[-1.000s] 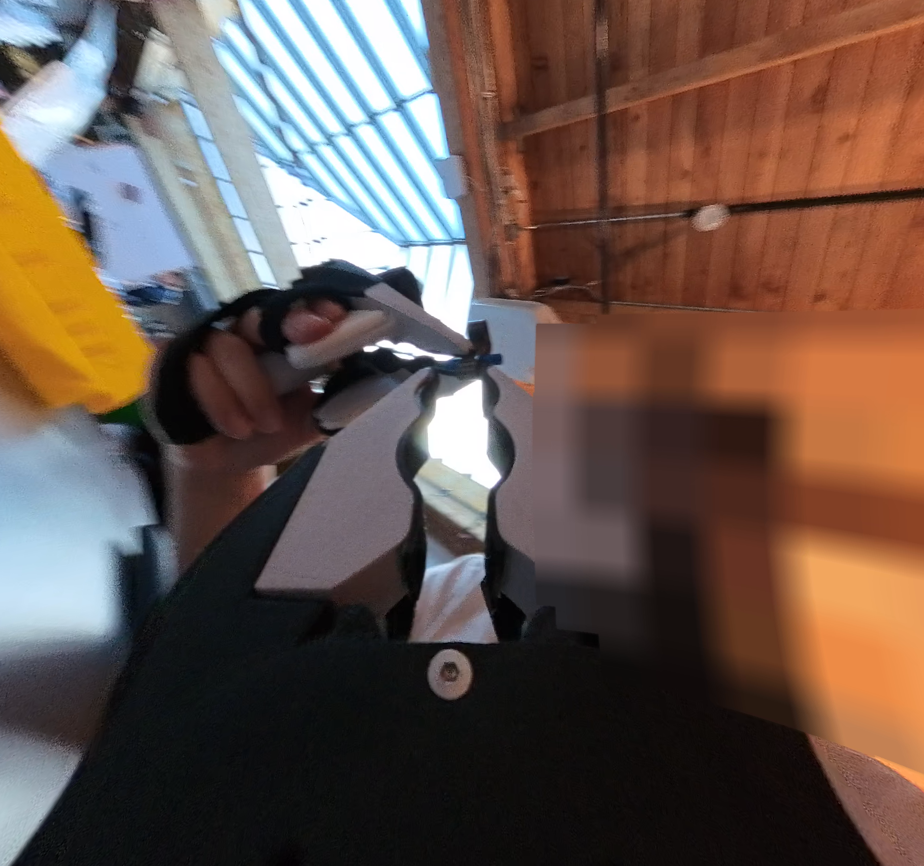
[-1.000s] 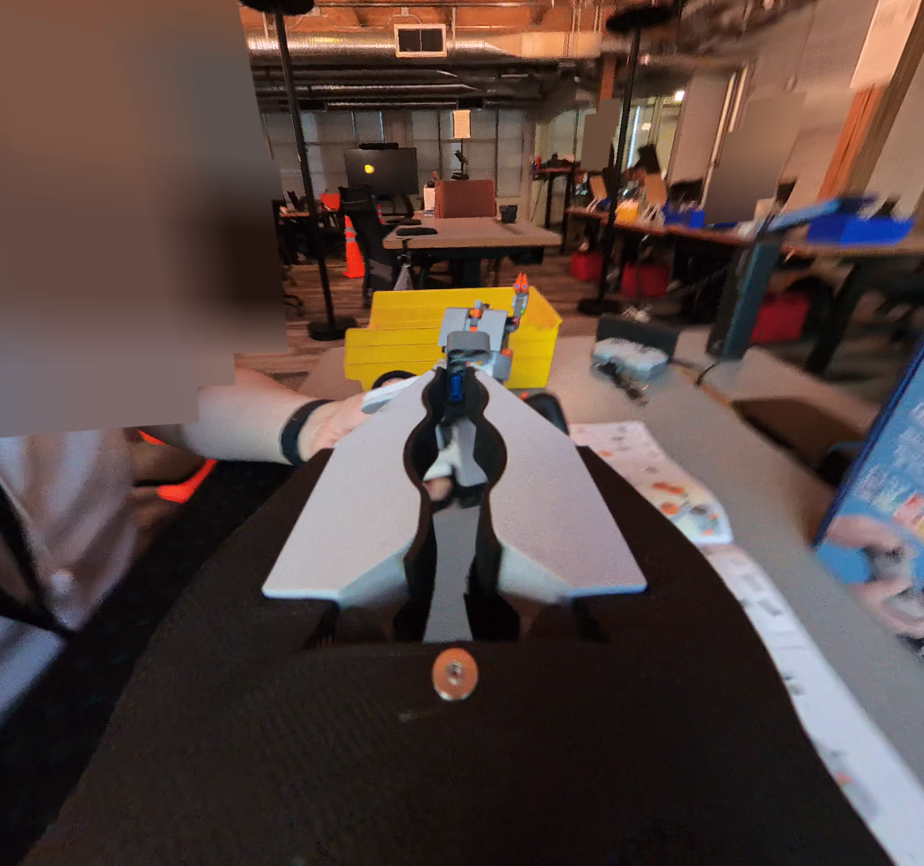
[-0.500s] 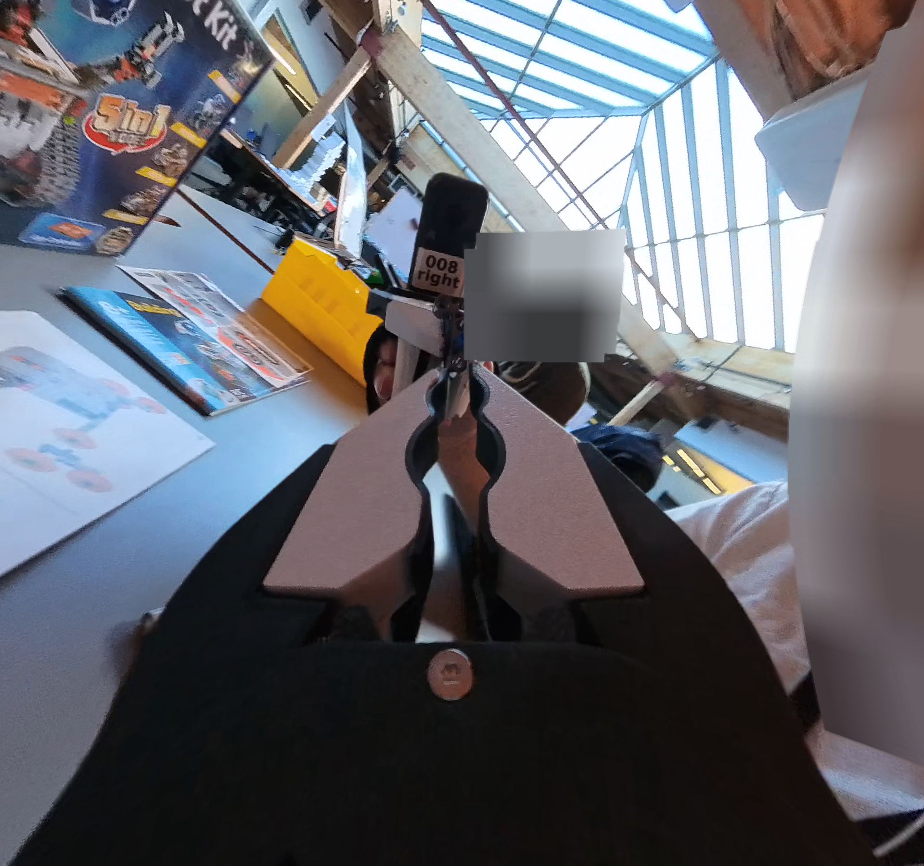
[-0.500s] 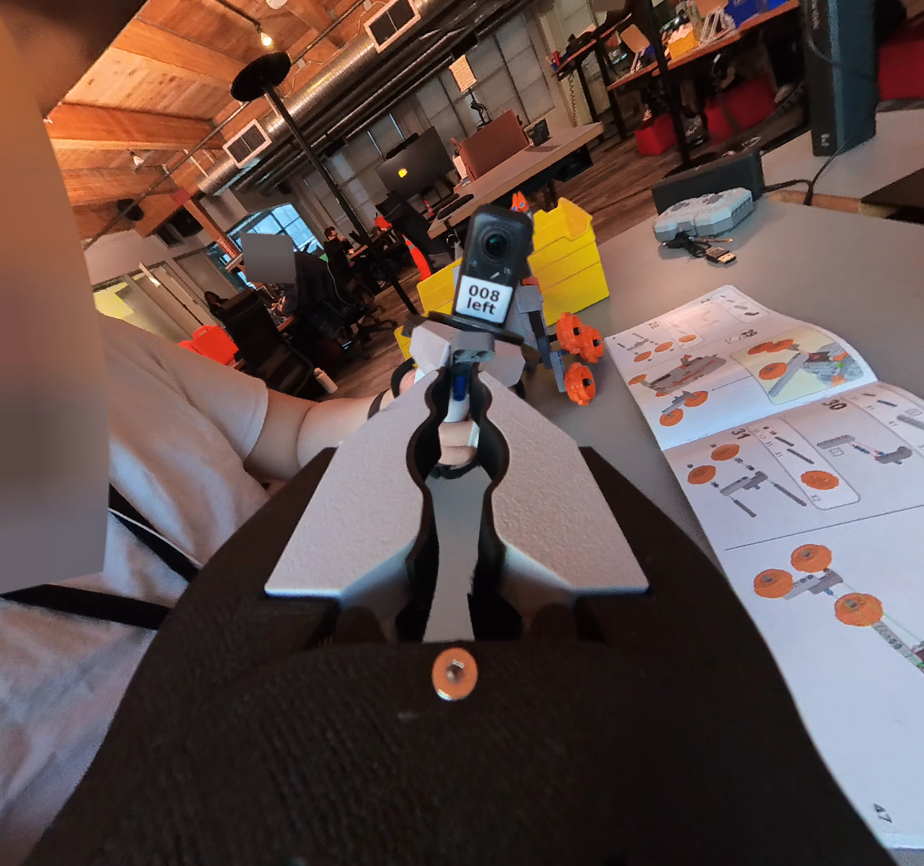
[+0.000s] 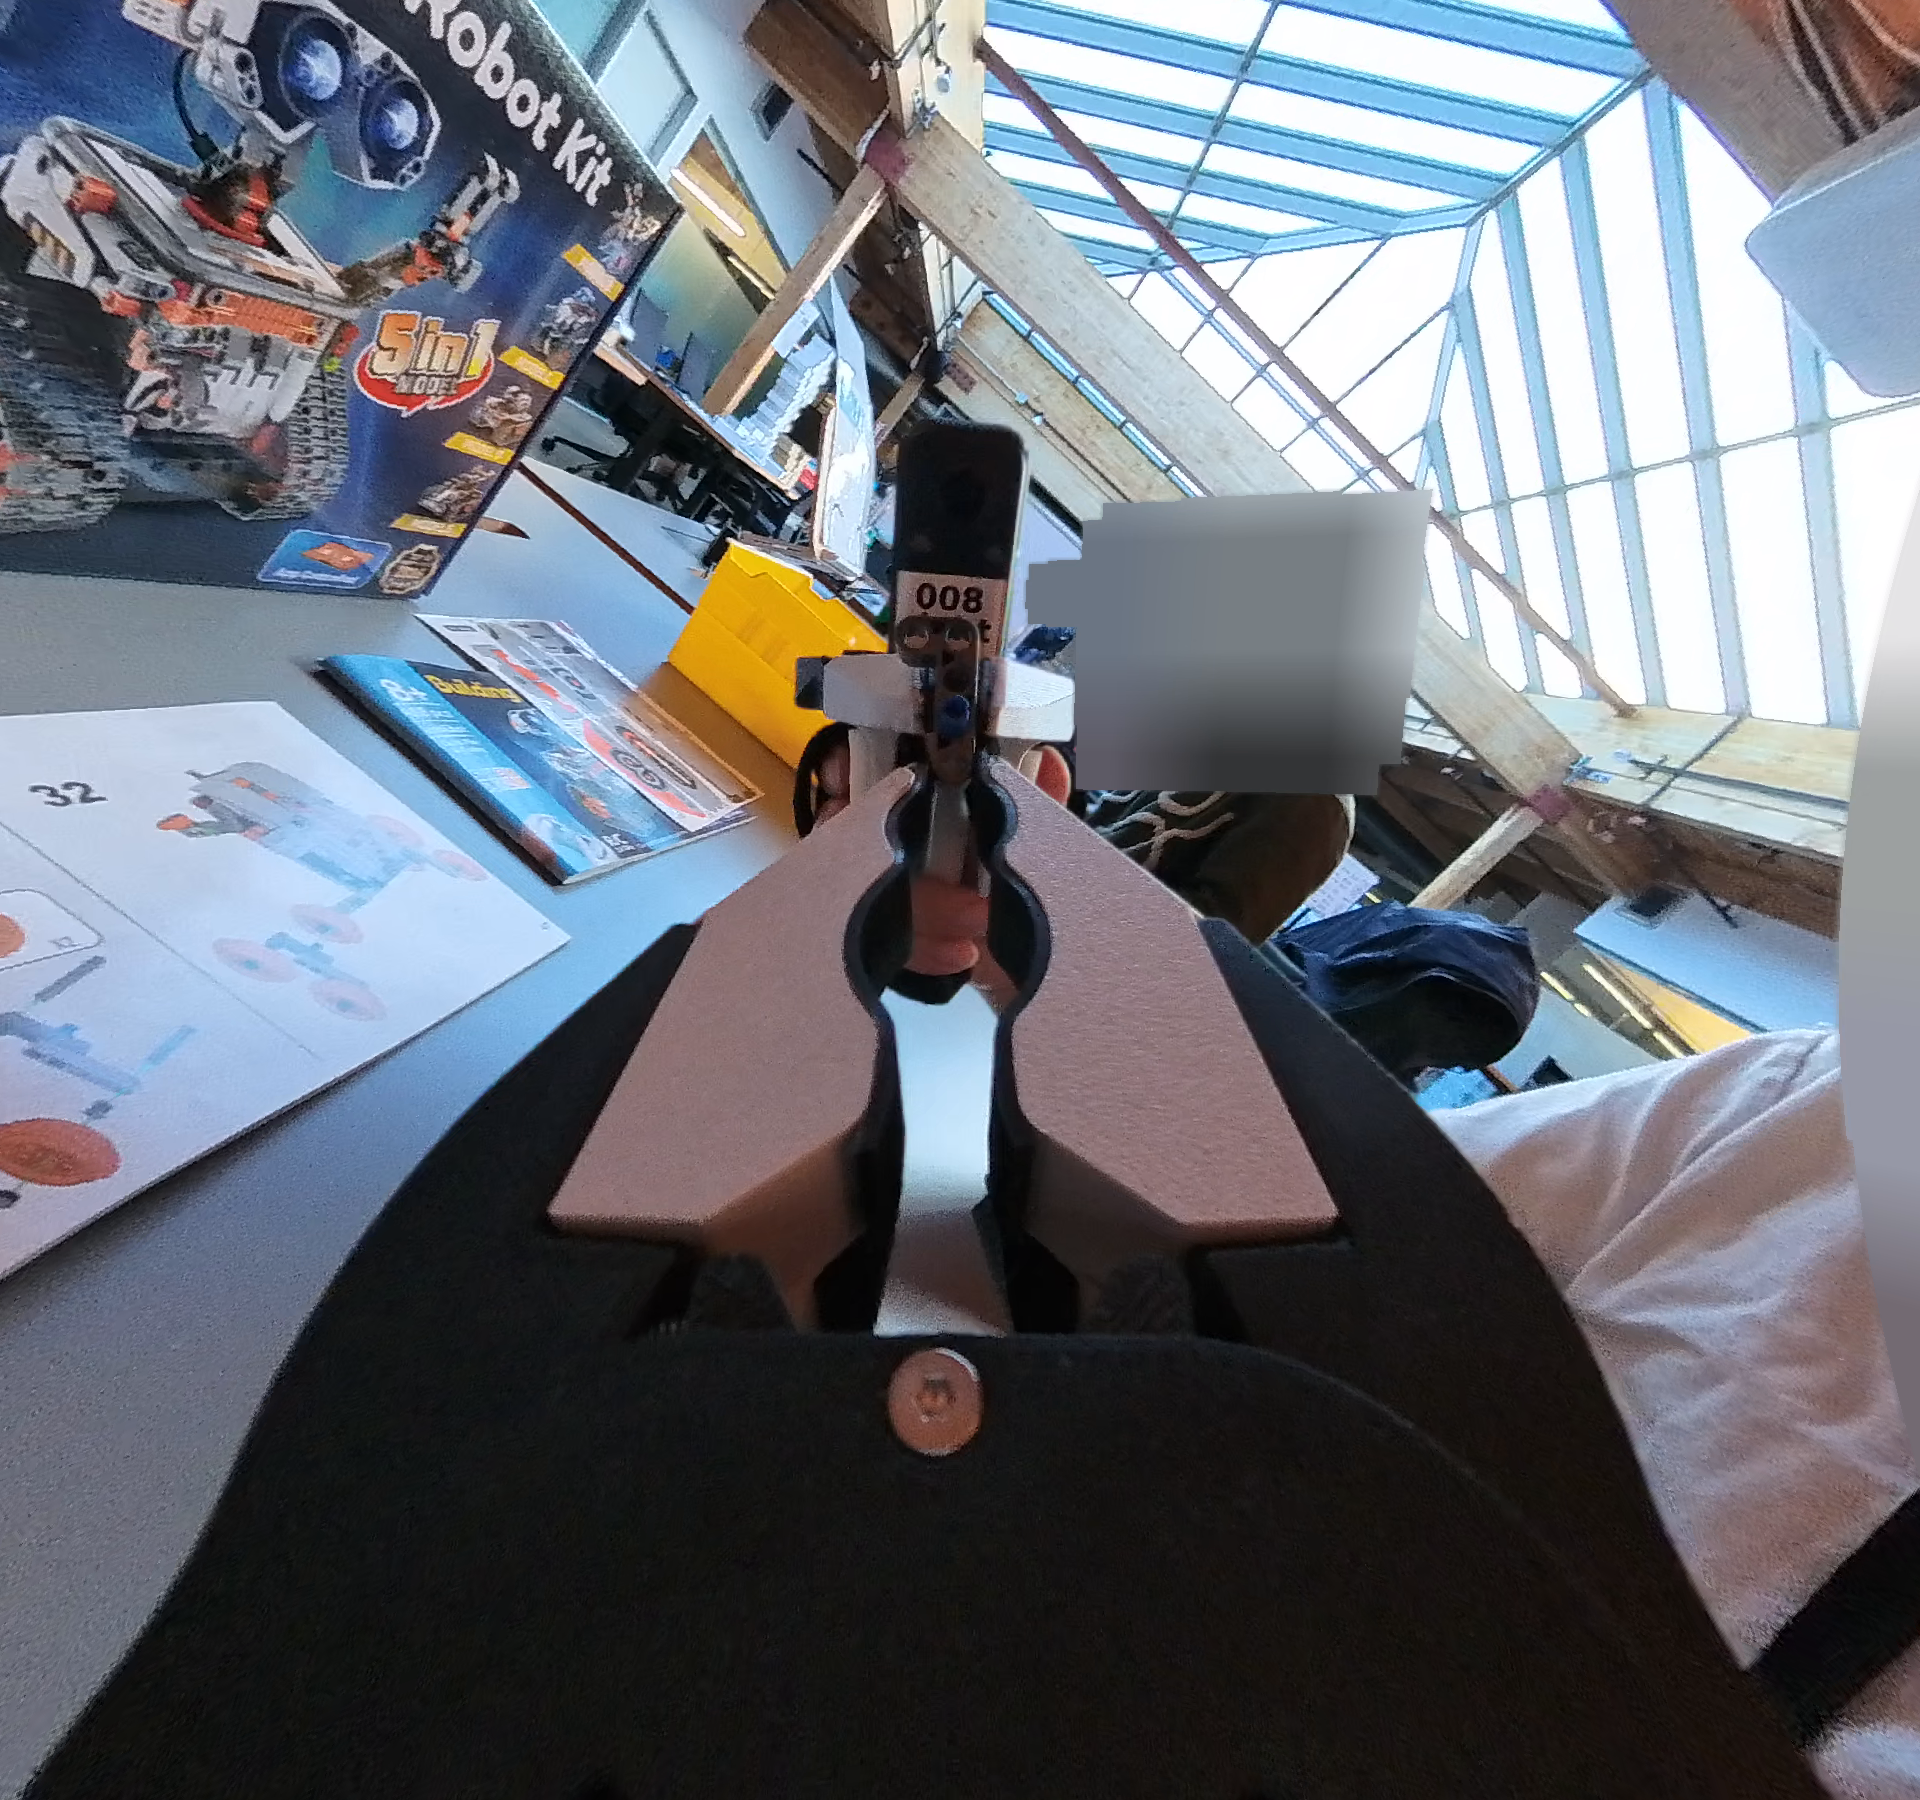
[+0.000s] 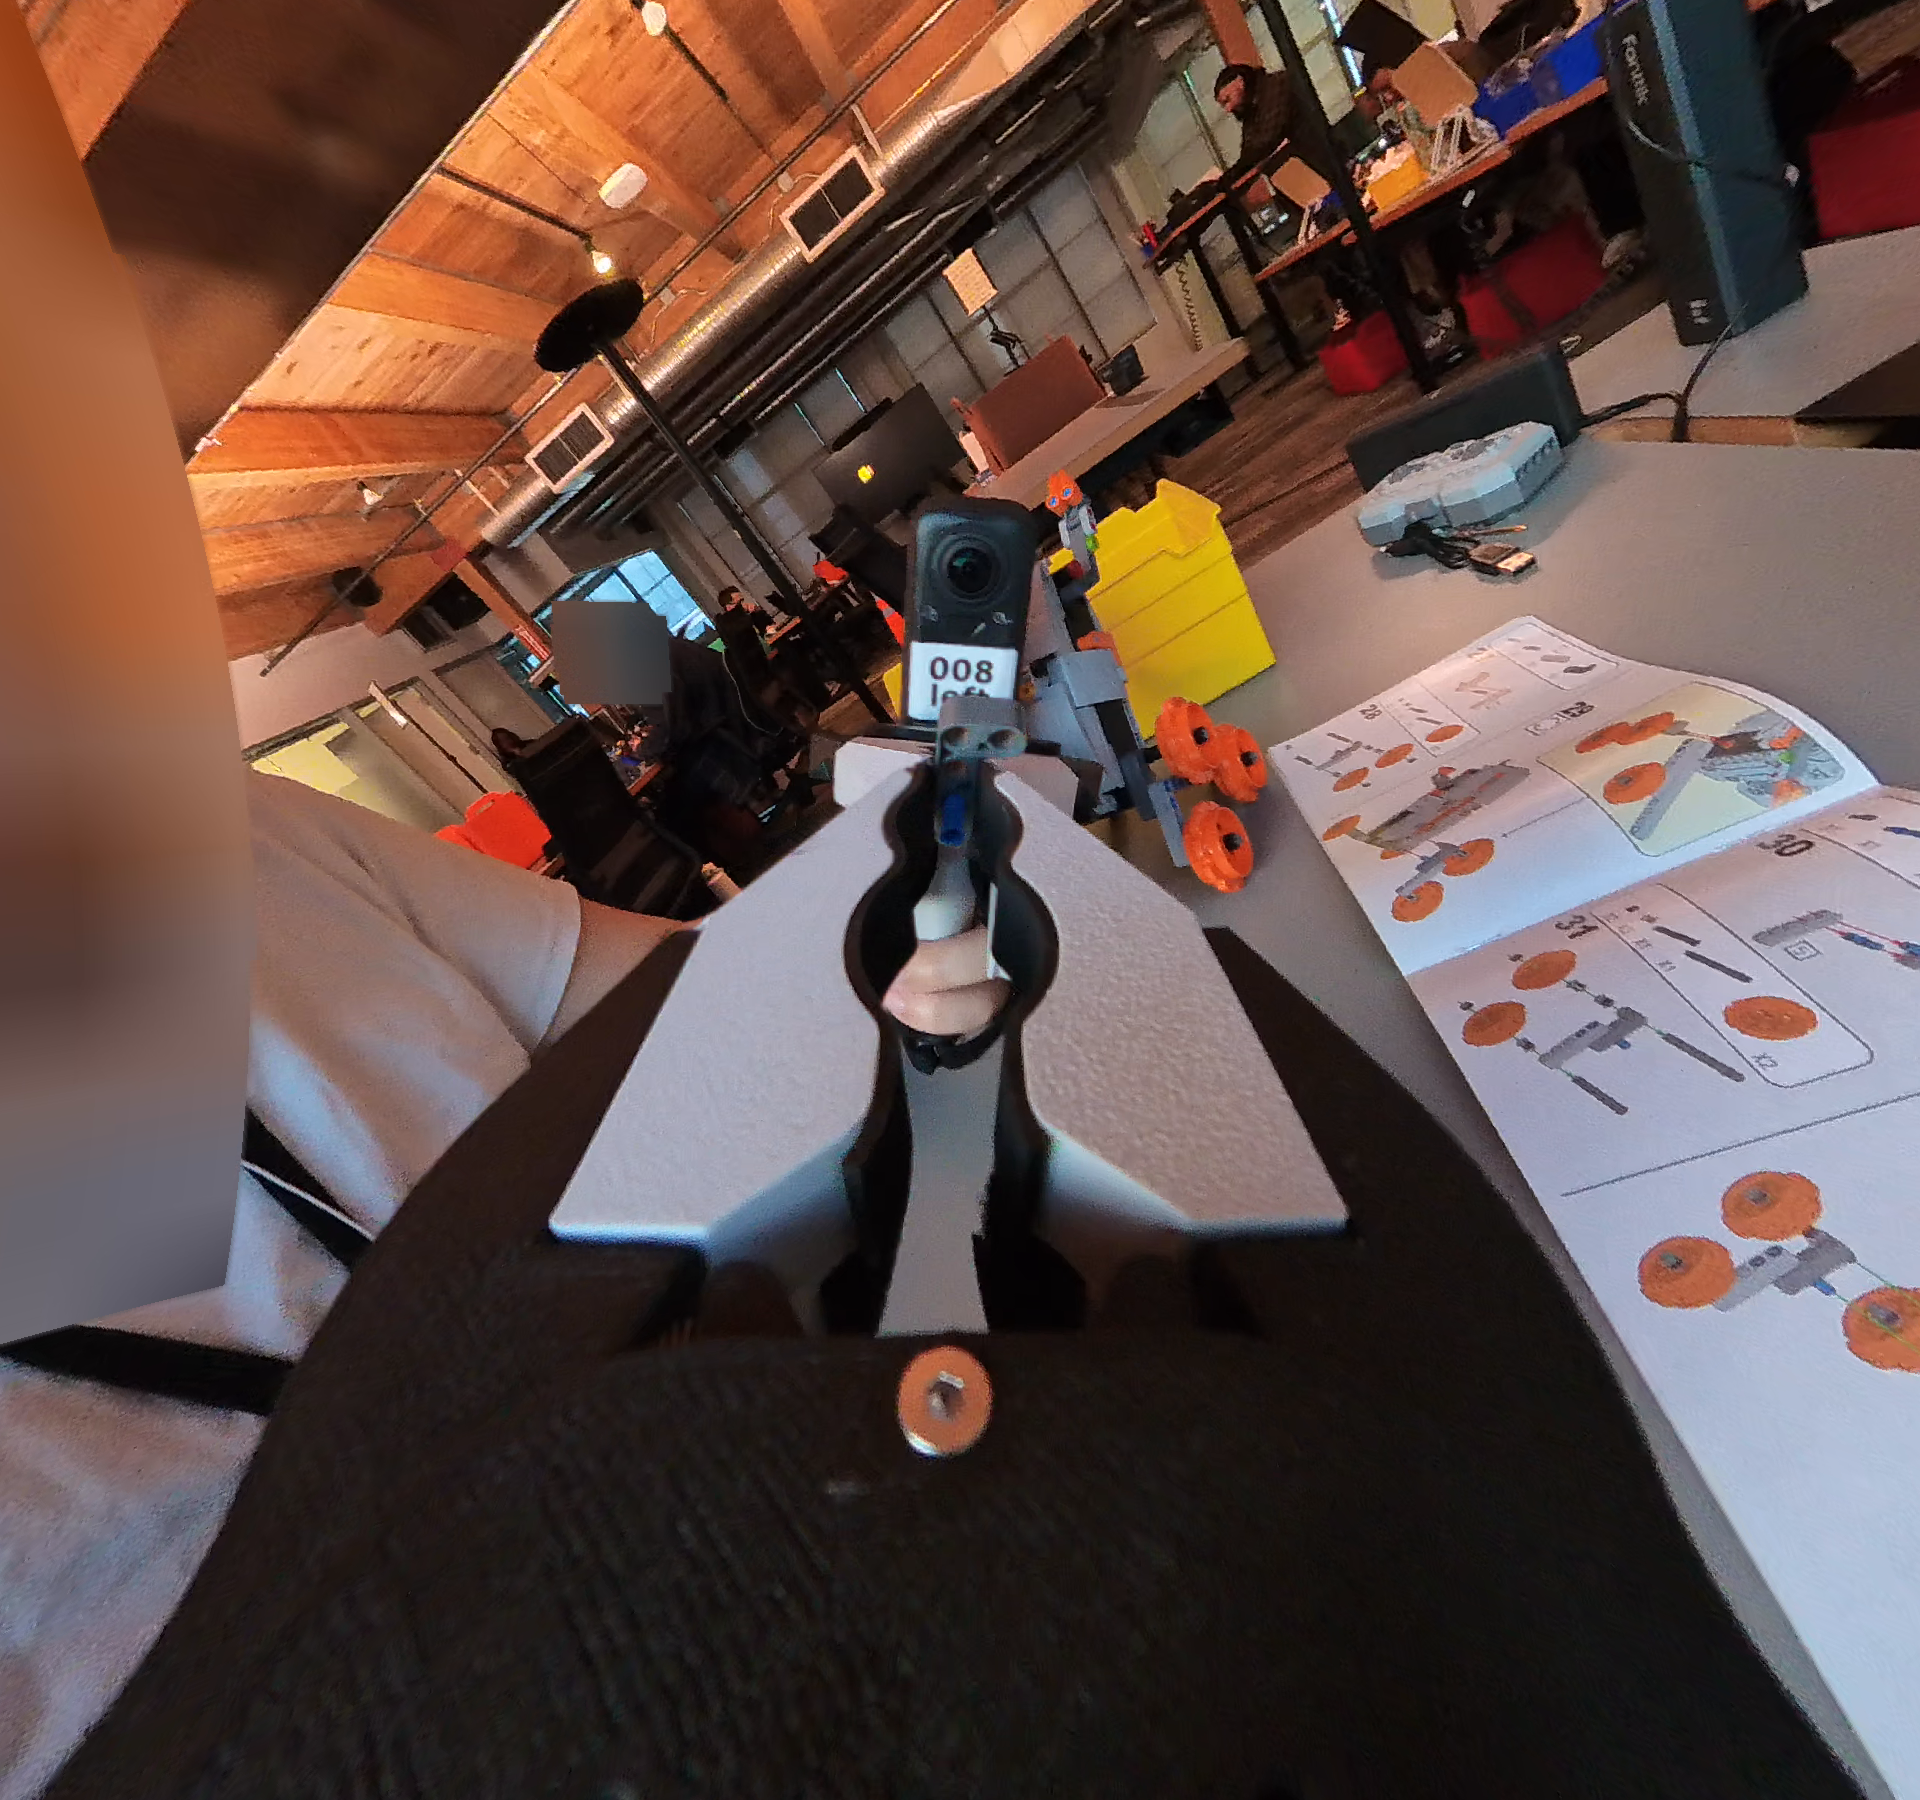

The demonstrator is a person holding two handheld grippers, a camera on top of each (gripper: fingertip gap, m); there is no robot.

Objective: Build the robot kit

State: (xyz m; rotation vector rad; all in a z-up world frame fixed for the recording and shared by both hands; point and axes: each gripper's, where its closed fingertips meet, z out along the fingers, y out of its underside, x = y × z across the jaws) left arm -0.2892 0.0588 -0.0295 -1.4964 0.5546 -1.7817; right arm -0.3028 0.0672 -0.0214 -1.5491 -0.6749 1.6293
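My two grippers face each other tip to tip above a grey table (image 5: 312, 628). My left gripper (image 5: 948, 776) is shut on a small dark grey beam with holes (image 5: 938, 661). My right gripper (image 6: 956, 782) is shut on a short blue pin (image 6: 950, 807). The pin's end meets the grey beam (image 6: 983, 738), and the pin also shows in the left wrist view (image 5: 952, 711). Each view shows the other gripper straight ahead with its black camera: the right one (image 5: 958, 514) and the left one (image 6: 972, 566). A person's fingers (image 6: 945, 981) show behind the tips.
A partly built grey model with orange wheels (image 6: 1195, 763) stands on the table by a yellow bin (image 6: 1174, 597). An open instruction booklet (image 6: 1621, 919) lies to the right, a grey controller (image 6: 1455, 493) beyond. A kit box (image 5: 260, 244), loose sheets (image 5: 208, 919) and a booklet (image 5: 540, 742) lie to the left. My two grippers' fingertips are within a few centimetres of each other.
The left view swung from the ceiling down to the table. The two grippers came together tip to tip, and the left jaws narrowed. The right gripper kept the blue pin.
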